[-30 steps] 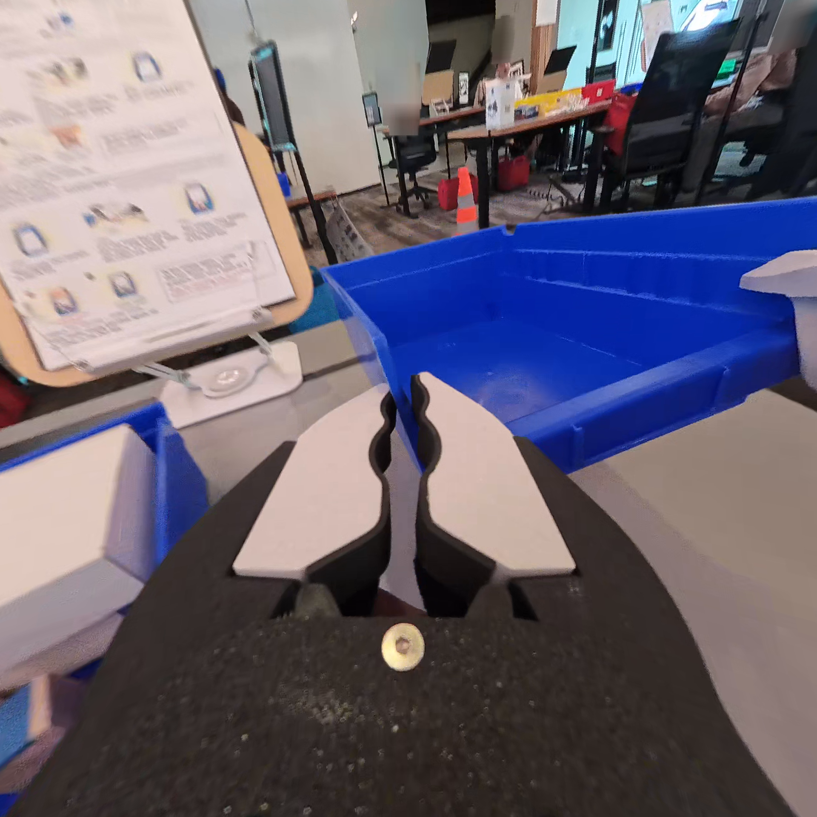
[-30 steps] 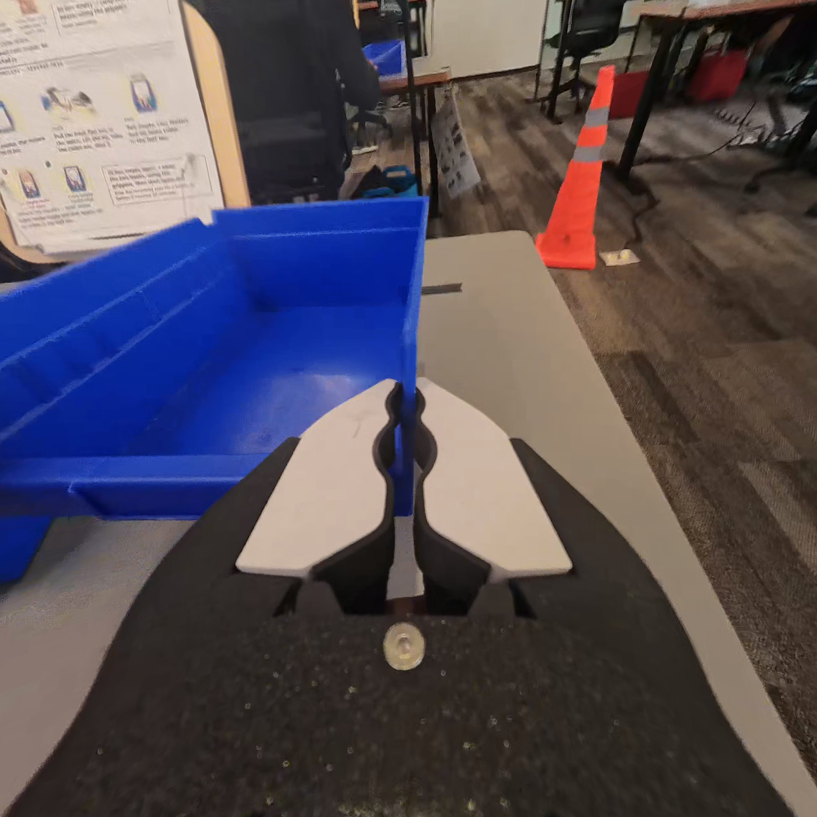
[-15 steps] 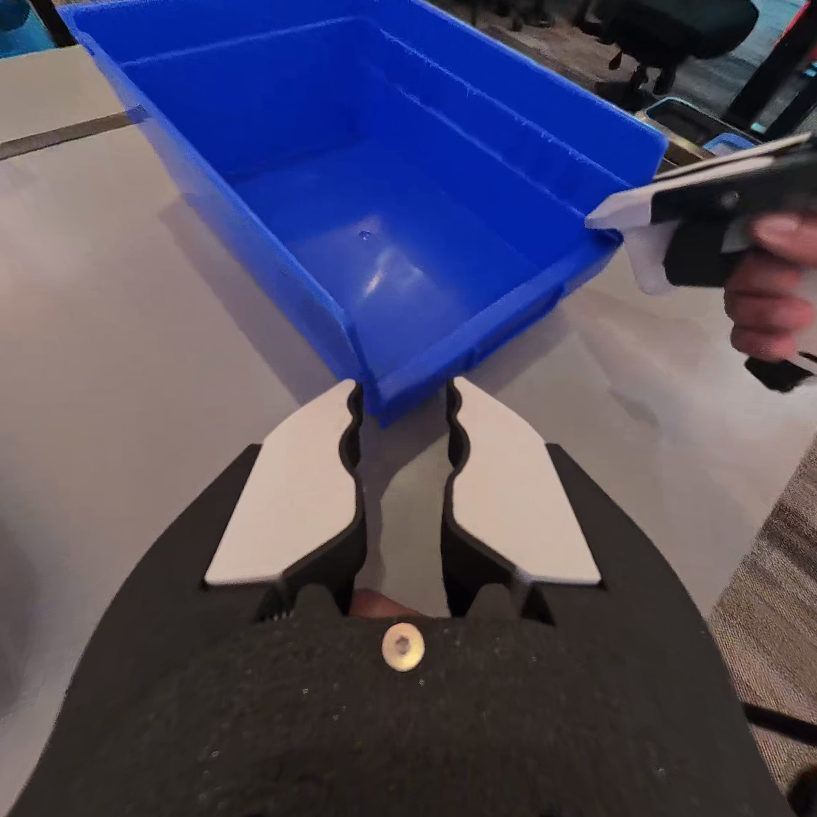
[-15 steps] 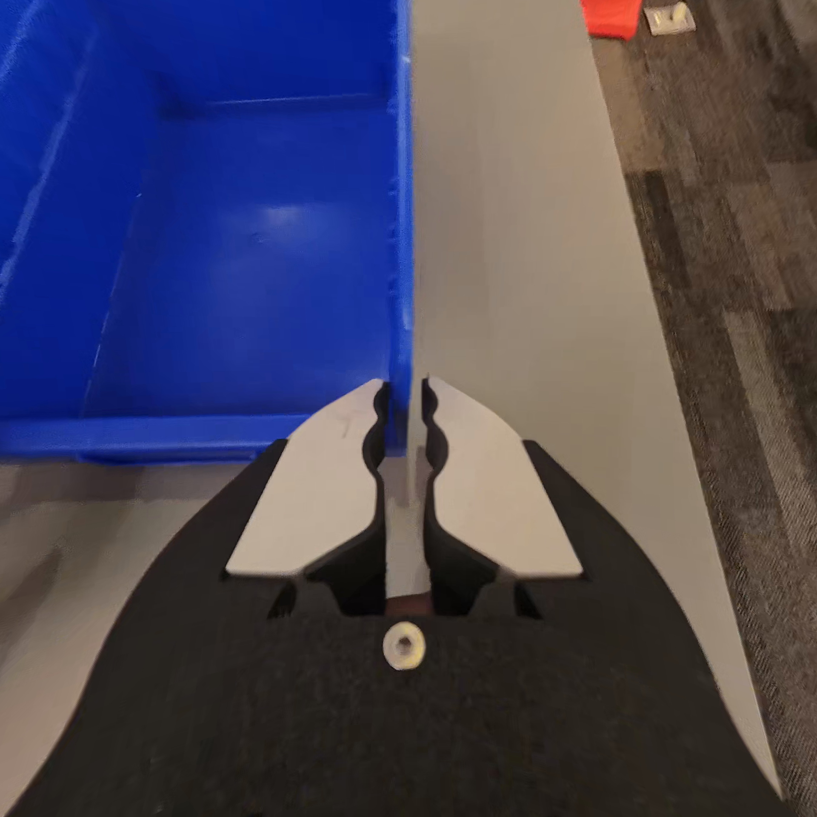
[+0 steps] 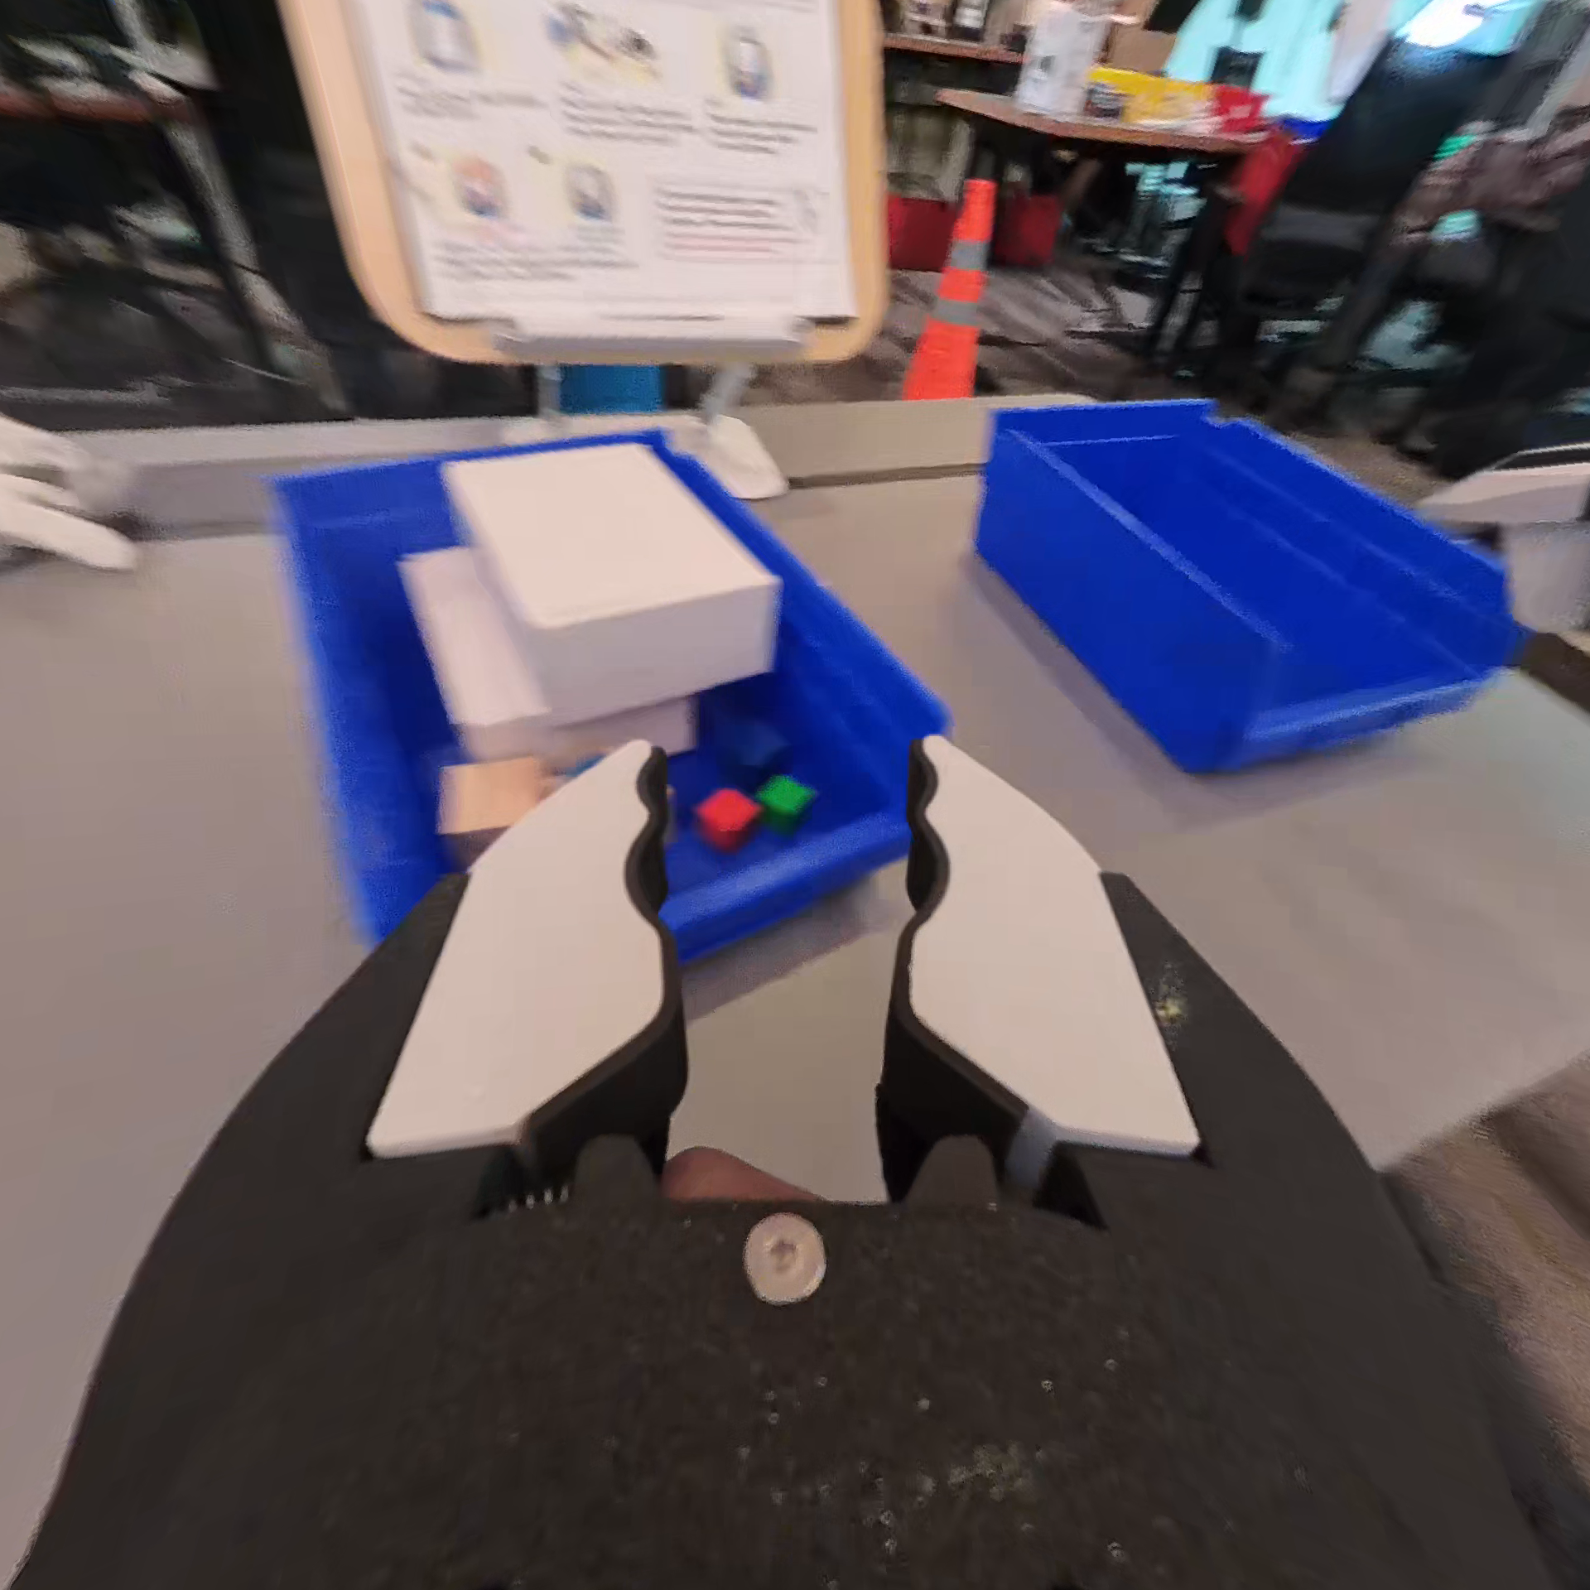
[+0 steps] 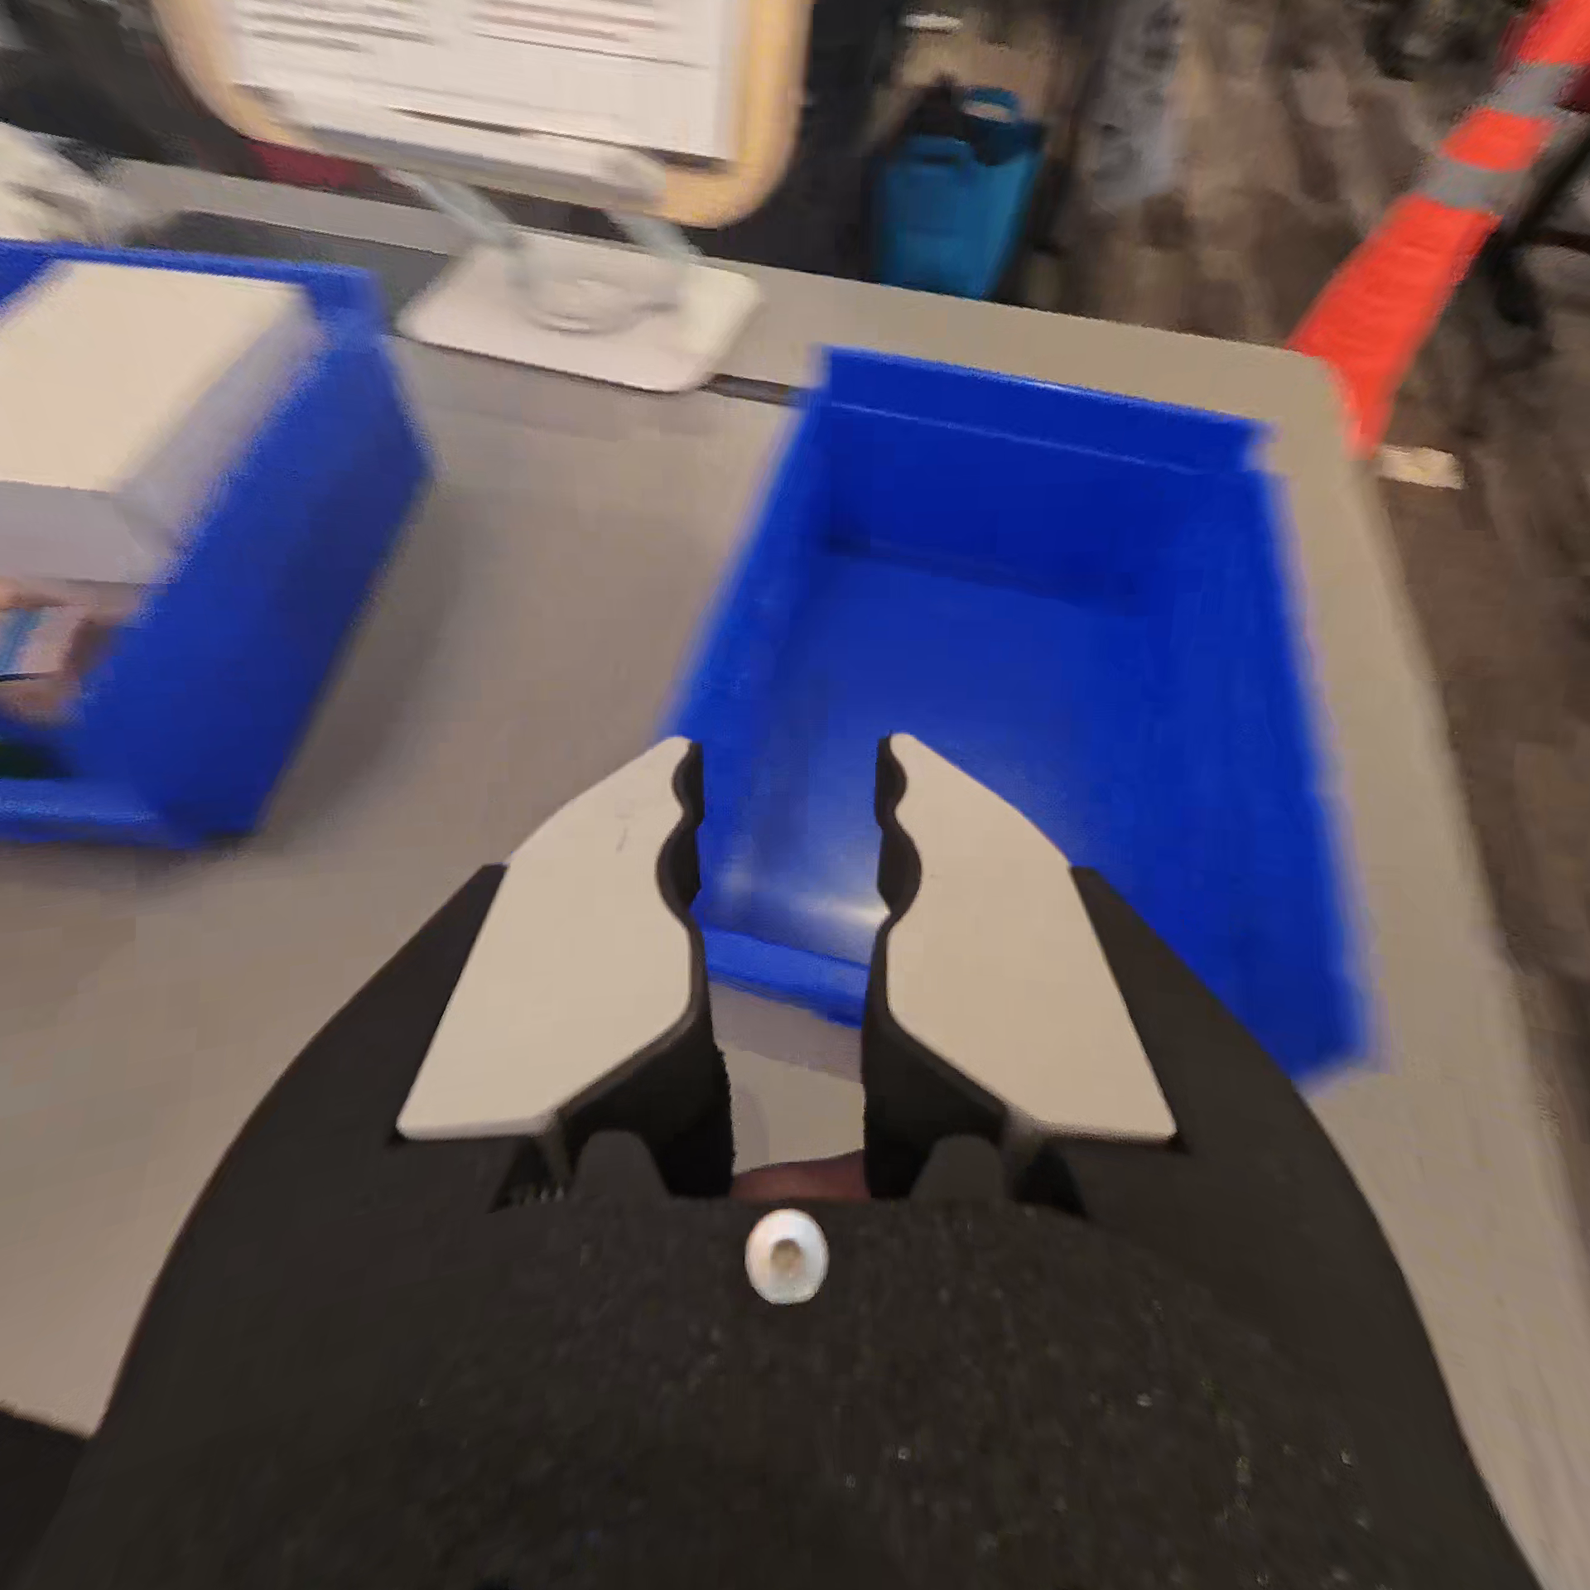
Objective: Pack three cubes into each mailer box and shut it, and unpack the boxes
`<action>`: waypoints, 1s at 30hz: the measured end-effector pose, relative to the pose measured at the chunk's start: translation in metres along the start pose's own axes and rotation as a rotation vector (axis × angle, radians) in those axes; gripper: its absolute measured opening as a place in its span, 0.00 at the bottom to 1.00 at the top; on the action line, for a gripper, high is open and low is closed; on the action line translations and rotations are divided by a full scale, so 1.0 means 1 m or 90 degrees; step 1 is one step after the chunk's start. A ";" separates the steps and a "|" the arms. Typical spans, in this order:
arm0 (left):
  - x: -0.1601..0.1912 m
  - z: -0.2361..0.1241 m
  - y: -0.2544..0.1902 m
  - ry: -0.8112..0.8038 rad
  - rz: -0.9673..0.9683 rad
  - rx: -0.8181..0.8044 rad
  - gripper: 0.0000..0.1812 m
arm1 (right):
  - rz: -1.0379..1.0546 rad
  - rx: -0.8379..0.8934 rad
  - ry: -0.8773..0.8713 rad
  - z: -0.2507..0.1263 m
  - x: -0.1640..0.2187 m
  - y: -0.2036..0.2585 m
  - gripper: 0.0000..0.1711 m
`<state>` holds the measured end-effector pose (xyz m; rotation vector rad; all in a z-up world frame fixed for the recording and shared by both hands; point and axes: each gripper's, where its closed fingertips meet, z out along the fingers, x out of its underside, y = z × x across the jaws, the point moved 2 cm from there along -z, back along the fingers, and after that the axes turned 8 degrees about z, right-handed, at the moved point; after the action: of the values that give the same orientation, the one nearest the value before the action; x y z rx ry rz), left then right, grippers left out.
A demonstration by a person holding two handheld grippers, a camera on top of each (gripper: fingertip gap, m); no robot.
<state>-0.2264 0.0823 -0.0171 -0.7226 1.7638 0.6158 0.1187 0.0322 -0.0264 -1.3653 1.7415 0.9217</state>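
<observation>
In the left wrist view my left gripper point(image 5: 783, 757) is open and empty, just in front of a blue bin point(image 5: 361, 688). That bin holds stacked white mailer boxes point(image 5: 602, 559) and small cubes: red point(image 5: 727, 817), green point(image 5: 785, 802) and dark blue point(image 5: 748, 744). A second blue bin point(image 5: 1204, 654) stands empty to the right. In the right wrist view my right gripper point(image 6: 787, 753) is open and empty over the near edge of the empty bin point(image 6: 1291, 774). The bin with the white boxes point(image 6: 112, 387) is at the left there point(image 6: 258, 645).
A sheet of printed pictures on a wooden board point(image 5: 602, 172) stands on a white base point(image 6: 585, 318) at the table's far edge. An orange cone point(image 5: 955, 301), chairs and desks are on the floor beyond. The grey table point(image 5: 1118, 903) ends at the right point(image 6: 1420, 688).
Both grippers let go of the empty bin's corners and opened. Both pulled back and up, so both bins now show, set down on the table.
</observation>
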 end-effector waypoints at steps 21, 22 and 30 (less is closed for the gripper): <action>0.099 0.055 0.135 0.123 -0.017 -0.155 0.02 | 0.059 0.004 -0.018 0.121 0.066 0.246 0.03; 0.098 0.050 0.146 0.125 -0.022 -0.170 0.02 | 0.041 0.014 -0.016 0.120 0.067 0.257 0.03; 0.101 -0.008 0.280 0.104 0.008 -0.213 0.01 | 0.018 -0.012 -0.052 0.137 0.060 0.401 0.03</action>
<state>-0.4591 0.2502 -0.0955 -1.0157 1.8358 0.8955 -0.2683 0.1961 -0.1046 -1.2998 1.6992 0.9979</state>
